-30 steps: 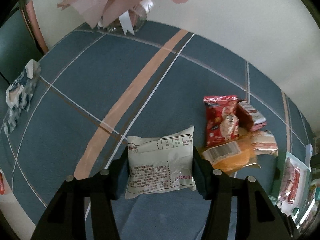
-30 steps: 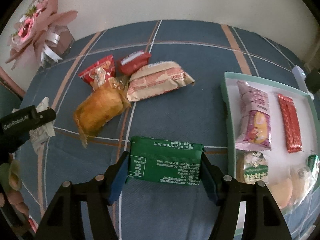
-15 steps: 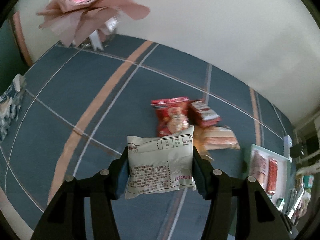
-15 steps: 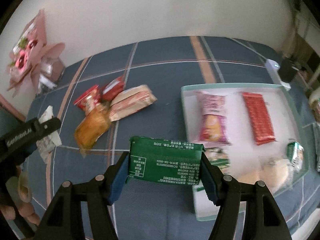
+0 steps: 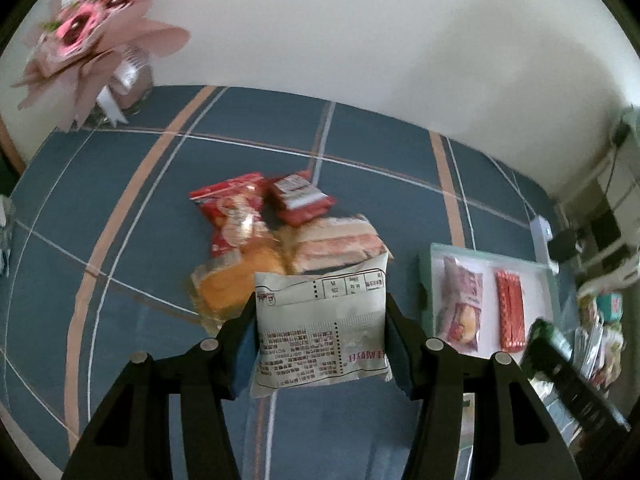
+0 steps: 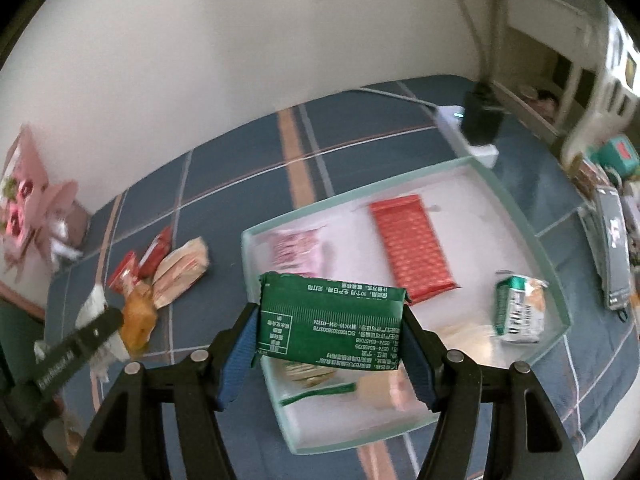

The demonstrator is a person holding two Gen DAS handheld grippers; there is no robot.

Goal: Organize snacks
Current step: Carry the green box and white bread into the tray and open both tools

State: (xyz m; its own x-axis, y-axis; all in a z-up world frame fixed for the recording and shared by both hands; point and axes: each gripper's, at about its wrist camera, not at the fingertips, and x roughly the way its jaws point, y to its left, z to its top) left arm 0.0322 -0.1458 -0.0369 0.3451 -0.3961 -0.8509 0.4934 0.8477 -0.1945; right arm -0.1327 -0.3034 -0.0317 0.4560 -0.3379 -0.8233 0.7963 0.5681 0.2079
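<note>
Your left gripper (image 5: pixel 320 320) clamps a white printed snack pouch (image 5: pixel 322 330), held above the blue plaid surface (image 5: pixel 140 208) beside the pale green rectangular tray (image 6: pixel 516 216). Your right gripper (image 6: pixel 330 322) clamps a green foil snack packet (image 6: pixel 330 322) over that tray's near corner, where a red foil bar (image 6: pixel 412 252) lies inside.

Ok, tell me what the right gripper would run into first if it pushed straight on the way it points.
Most likely the tray. The right gripper, shut on the green packet, points down over the tray's near left part, about where the pink snack bag lies. Depth is unclear, so bag or bare floor.
</note>
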